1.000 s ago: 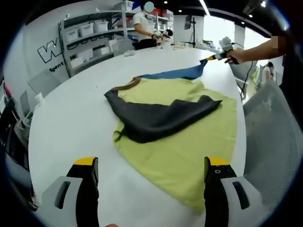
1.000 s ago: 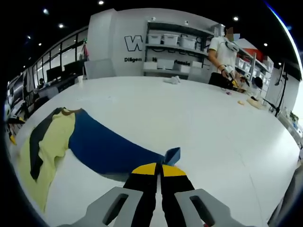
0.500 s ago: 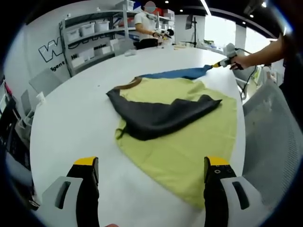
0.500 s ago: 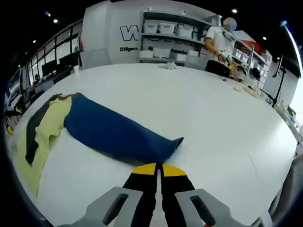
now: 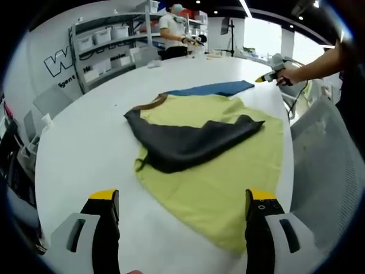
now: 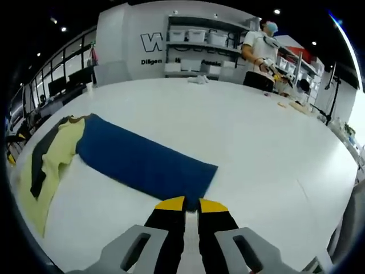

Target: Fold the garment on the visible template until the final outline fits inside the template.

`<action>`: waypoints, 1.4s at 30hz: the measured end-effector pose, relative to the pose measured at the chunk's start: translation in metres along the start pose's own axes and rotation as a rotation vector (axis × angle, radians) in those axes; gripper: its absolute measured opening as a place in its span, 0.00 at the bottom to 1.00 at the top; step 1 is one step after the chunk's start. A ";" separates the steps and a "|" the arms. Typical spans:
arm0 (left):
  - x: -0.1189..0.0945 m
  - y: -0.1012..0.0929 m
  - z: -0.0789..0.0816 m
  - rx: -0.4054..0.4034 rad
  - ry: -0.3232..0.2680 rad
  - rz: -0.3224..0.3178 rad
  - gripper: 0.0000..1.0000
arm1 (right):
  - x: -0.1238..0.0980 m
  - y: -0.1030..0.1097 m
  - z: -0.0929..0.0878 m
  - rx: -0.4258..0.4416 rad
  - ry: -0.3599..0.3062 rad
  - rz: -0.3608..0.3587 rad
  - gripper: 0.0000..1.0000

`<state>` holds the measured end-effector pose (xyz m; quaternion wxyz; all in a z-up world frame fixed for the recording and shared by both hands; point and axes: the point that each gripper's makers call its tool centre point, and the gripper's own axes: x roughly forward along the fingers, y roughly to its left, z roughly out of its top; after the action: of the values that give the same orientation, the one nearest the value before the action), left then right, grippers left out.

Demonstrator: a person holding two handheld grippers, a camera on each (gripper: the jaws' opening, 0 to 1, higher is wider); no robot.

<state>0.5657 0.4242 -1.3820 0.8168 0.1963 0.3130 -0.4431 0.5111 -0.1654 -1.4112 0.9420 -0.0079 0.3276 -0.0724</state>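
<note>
Two tongs: my left tongs [image 5: 182,208] gape before the garment [image 5: 217,154]; my right tongs [image 6: 191,204] pinch its blue sleeve [image 6: 142,162].

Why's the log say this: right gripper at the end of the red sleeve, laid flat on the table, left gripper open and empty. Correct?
Not quite: the sleeve is blue, not red, as the right gripper view shows. The rest holds. The right gripper is at the sleeve's end, which lies flat on the table, and the left gripper is open and empty.
</note>
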 end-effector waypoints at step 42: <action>0.057 -0.063 0.026 0.074 -0.037 -0.115 0.82 | -0.008 0.045 0.032 -0.046 -0.100 0.106 0.20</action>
<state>0.5446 0.3412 -1.4051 0.7878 0.1999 0.2922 -0.5041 0.5306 -0.1206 -1.3838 0.9593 -0.0159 0.2817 -0.0142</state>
